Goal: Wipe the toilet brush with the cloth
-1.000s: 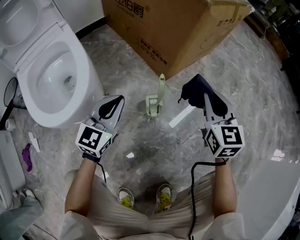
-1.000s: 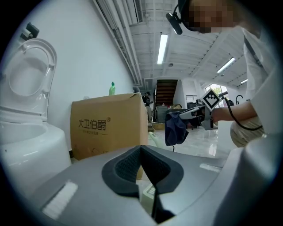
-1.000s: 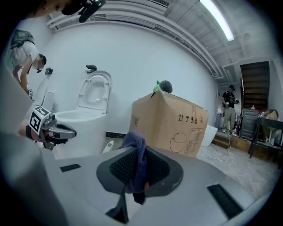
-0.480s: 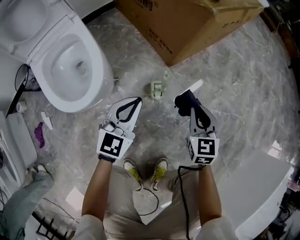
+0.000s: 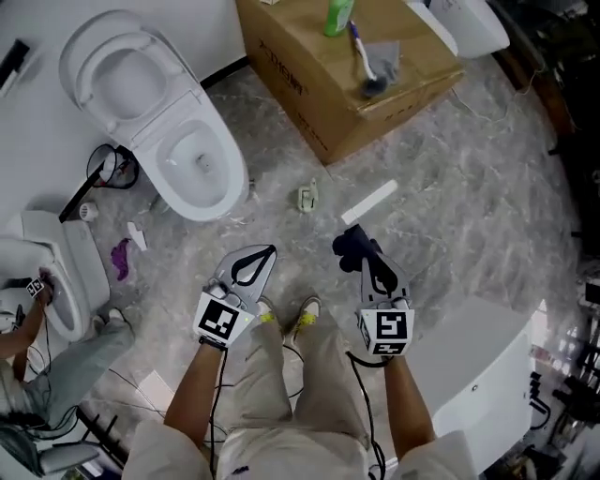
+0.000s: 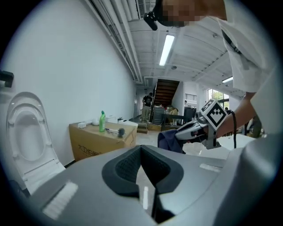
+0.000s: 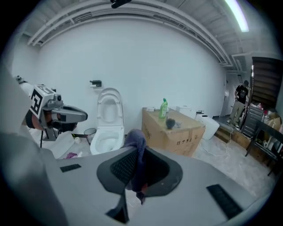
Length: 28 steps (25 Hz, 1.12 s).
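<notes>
Right gripper [image 5: 367, 261] lifted, clamping one cloth [image 5: 346, 247], left gripper [image 5: 264, 254] lifted, closed, empty

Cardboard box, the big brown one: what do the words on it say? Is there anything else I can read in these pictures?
Big brown cardboard box: dark printed characters on its side, too blurred to read.
Green bottle on the box: label too small to read.
Left gripper and right gripper: the cubes show black-and-white square patterns, not words.
Dark blue cloth in the right gripper: no print.
Nothing else is readable.
</notes>
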### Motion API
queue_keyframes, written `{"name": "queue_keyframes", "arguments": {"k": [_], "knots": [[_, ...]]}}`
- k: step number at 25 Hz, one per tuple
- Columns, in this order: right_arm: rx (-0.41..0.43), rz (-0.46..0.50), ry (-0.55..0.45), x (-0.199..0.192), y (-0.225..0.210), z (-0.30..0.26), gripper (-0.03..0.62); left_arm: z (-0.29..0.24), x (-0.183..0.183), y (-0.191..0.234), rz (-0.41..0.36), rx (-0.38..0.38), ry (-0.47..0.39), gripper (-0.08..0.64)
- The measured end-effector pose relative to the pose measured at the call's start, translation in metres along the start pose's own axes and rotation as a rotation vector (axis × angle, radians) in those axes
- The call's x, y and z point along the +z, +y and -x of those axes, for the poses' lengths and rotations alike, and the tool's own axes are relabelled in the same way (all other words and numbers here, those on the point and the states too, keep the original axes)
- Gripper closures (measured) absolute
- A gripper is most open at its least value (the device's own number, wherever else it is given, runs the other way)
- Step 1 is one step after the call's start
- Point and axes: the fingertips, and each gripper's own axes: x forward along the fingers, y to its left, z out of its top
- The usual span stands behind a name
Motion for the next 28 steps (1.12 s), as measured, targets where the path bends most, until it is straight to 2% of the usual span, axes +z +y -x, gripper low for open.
{"name": "queue_keyframes", "arguments": {"k": [5,8,11,14,19,22,24,28], "knots": [[0.01,-0.048,-0.089,0.112,-0.008,0.073,0.554,0.042,0.1,-0.023,0.023,0.016,-0.021,0.563],[-0.001,-0.037,-0.153,0.164,-0.012,0.114,0.554,0.064,0.14,-0.029,0.058,0.048,-0.021,0.563],[-0.016,-0.024,-0.213,0.203,-0.007,0.14,0.554,0.077,0.173,-0.024,0.044,0.089,-0.037,0.563],[0.012,-0.022,-0.244,0.23,0.004,0.163,0.554,0.096,0.214,-0.023,0.029,0.149,-0.124,0.561],[0.055,0.027,-0.304,0.266,0.024,0.2,0.555,0.126,0.264,-0.037,-0.012,0.173,-0.176,0.561],[0.063,0.061,-0.336,0.283,0.025,0.212,0.555,0.139,0.291,-0.032,-0.003,0.213,-0.224,0.561],[0.072,0.052,-0.348,0.286,0.028,0.212,0.555,0.151,0.299,-0.026,-0.007,0.237,-0.239,0.561],[0.08,0.002,-0.364,0.283,0.028,0.213,0.555,0.168,0.3,-0.025,-0.046,0.249,-0.219,0.561]]}}
